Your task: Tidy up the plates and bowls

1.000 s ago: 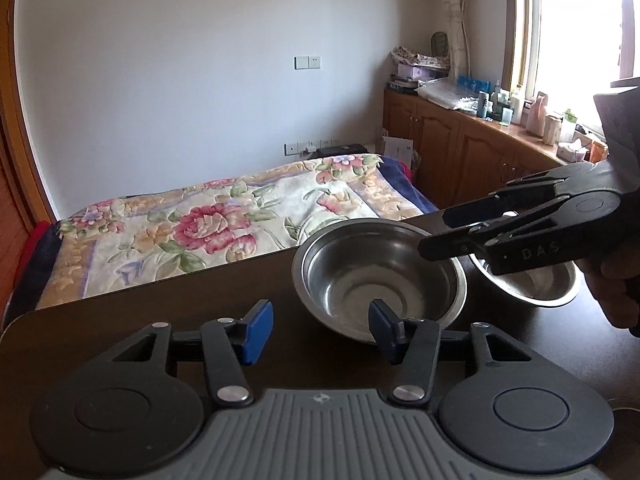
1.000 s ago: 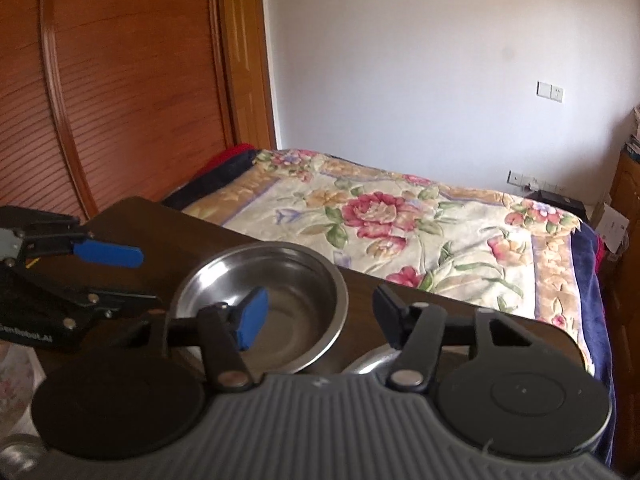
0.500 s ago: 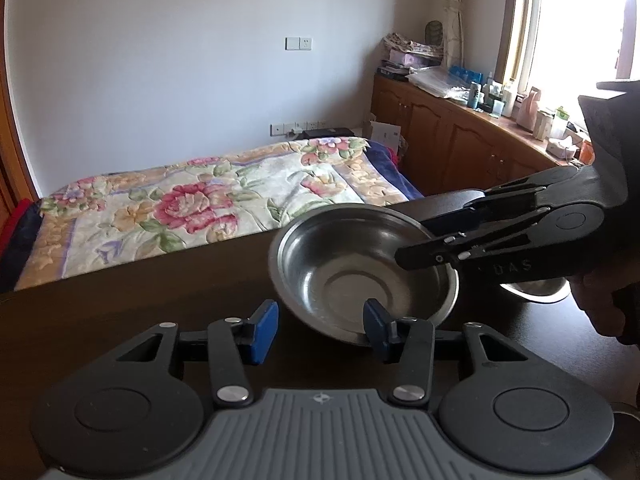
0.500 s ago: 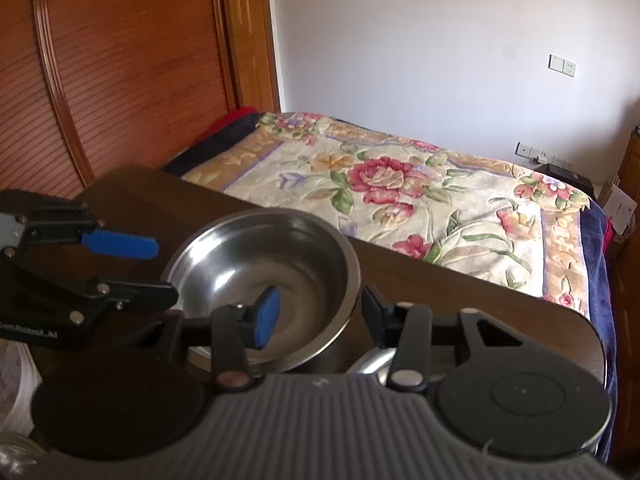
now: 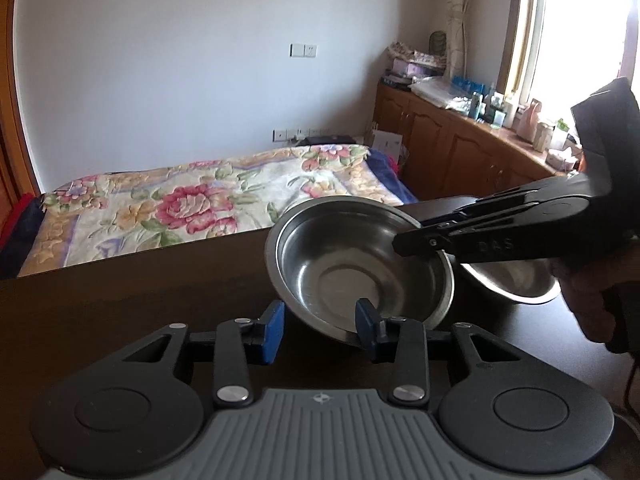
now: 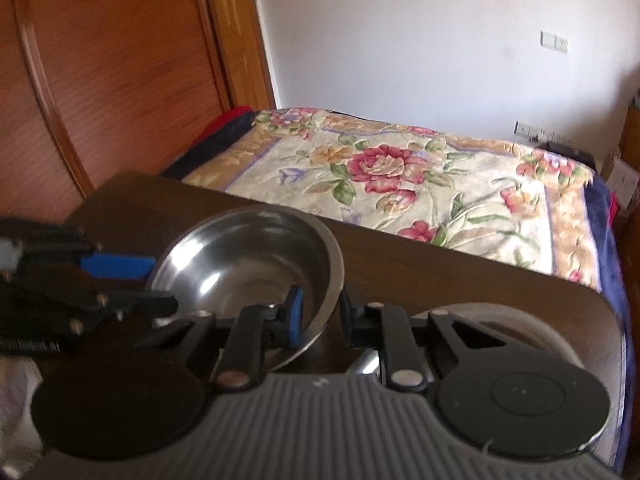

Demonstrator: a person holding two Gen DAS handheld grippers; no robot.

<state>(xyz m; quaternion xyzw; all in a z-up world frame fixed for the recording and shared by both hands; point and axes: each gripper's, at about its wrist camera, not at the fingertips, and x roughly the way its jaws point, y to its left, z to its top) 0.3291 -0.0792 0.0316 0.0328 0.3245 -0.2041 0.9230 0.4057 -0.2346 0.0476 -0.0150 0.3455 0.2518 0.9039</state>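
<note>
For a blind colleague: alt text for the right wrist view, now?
The right gripper pinches the rim of a tilted steel bowl above a dark table; the left gripper is open beside it.

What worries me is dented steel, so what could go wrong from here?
The large bowl hangs tilted, pinched at one rim edge by the right gripper; it may slip or swing. It could clank against the small bowl beside it, or catch the open left gripper near its rim.
</note>
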